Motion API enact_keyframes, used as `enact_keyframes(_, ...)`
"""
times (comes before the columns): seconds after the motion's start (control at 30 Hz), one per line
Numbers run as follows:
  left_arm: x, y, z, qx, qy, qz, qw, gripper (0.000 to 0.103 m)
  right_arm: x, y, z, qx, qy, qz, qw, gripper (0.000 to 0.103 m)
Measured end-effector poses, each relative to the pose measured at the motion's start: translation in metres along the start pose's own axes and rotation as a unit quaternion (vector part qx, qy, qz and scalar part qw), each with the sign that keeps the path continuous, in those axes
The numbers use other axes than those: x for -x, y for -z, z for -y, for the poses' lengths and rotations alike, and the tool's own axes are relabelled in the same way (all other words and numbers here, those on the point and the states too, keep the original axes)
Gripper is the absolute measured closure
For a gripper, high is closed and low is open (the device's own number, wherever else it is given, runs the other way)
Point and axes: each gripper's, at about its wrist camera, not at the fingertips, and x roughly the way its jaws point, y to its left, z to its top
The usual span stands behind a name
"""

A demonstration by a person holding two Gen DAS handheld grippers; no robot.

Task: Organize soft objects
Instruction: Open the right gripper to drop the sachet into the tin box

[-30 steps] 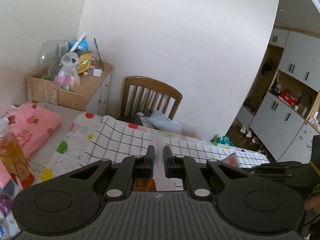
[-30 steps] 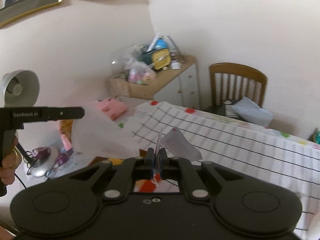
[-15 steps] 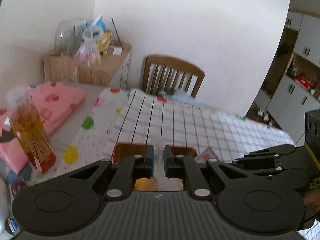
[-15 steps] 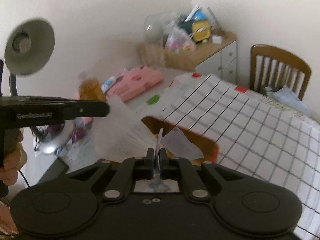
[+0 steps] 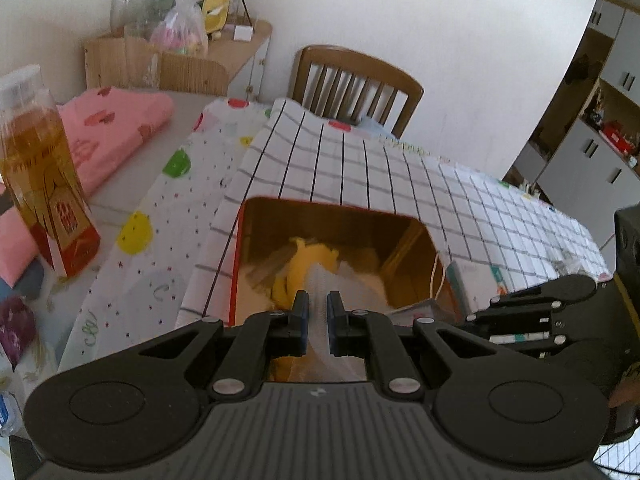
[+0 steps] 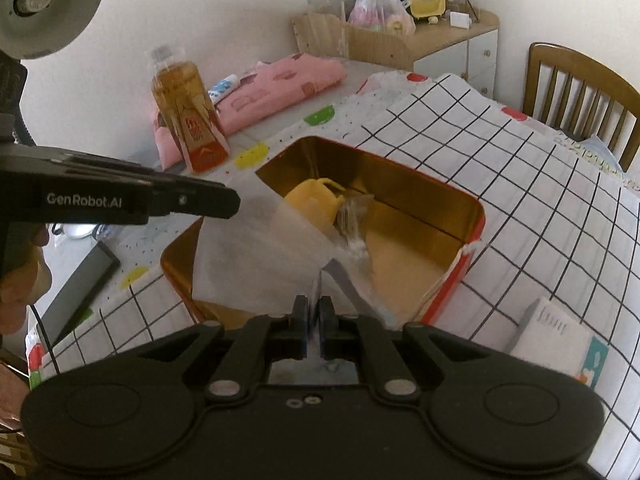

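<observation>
1. Holding one white gauzy sheet (image 6: 256,264) between both tools: right gripper (image 6: 316,316) is clamped on its near corner, and left gripper (image 5: 316,316) pinches the other end, jaws nearly closed on the fabric.
2. Sheet hangs over the near rim of the red tin (image 6: 476,220), draping partly into it; not released.
3. Tin already contains a yellow soft item (image 6: 314,204) and a crinkled clear packet (image 6: 354,216).
4. Beyond, on the table: folded pink cloth (image 6: 280,84) beside an amber bottle (image 6: 186,120); judged still unsorted.
5. Progress: partway; sheet placement pending.
</observation>
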Motion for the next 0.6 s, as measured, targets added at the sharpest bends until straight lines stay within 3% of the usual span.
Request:
enact_keyframes(0.2, -0.009, 0.012, -0.002, 0.000, 0.006, -0.027, 0.9996, 0.094, -0.002, 0.003, 0.002, -0.004, 0.003, -0.006, 1.000, 0.092)
enact_keyframes(0.6, -0.008, 0.018, 0.005, -0.016, 0.013, -0.042, 0.9989, 0.093, 0.010, 0.010, -0.005, 0.009, 0.002, 0.003, 1.000, 0.077)
